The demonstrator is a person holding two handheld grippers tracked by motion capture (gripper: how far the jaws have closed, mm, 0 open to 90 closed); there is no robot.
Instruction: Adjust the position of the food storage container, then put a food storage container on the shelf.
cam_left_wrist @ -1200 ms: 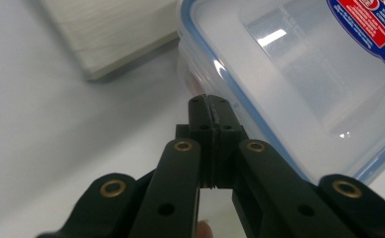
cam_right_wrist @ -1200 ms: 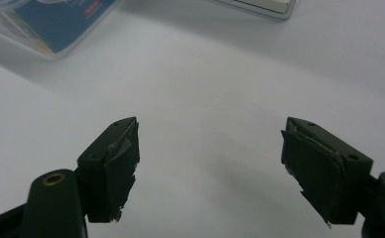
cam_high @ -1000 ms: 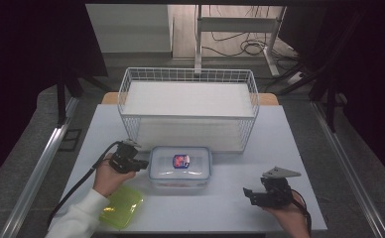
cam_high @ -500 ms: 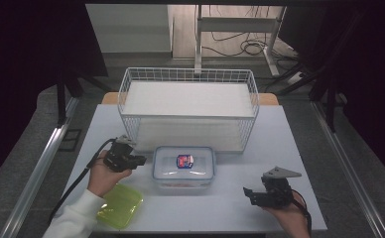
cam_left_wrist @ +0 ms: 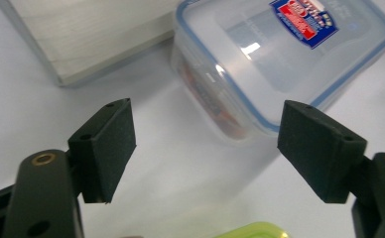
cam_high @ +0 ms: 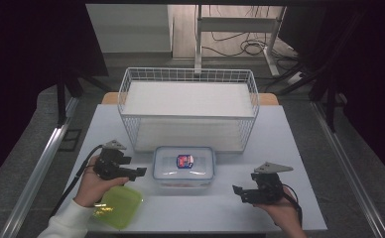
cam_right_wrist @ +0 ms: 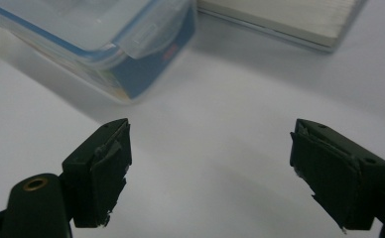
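Nearest the person, the left gripper [cam_high: 140, 171] sits in the left hand [cam_high: 92, 184] above a yellow-green plastic lid [cam_high: 117, 207] that lies flat at the front left of the white table [cam_high: 289, 144]. Its jaws have just been opening and now stand wide apart with nothing between them; in the left gripper view the black pads [cam_left_wrist: 112, 144] frame bare table, with the edge of the green lid just below them.

At the front right, the right gripper [cam_high: 236, 191] rests in the right hand [cam_high: 279, 214], jaws spread just as wide and gripping nothing, pointing left toward the box but well short of it.

Between the two, slightly farther back, stands the clear rectangular plastic food container with a blue-rimmed snap lid [cam_high: 184, 165]. It sits flat on the table, lid on, with a red and blue label [cam_high: 184, 160] on top and something reddish inside. Neither gripper touches it; the left one is just beside its left end.

Behind it, close to its far edge, stands a white wire basket [cam_high: 188, 77] on a pale board.
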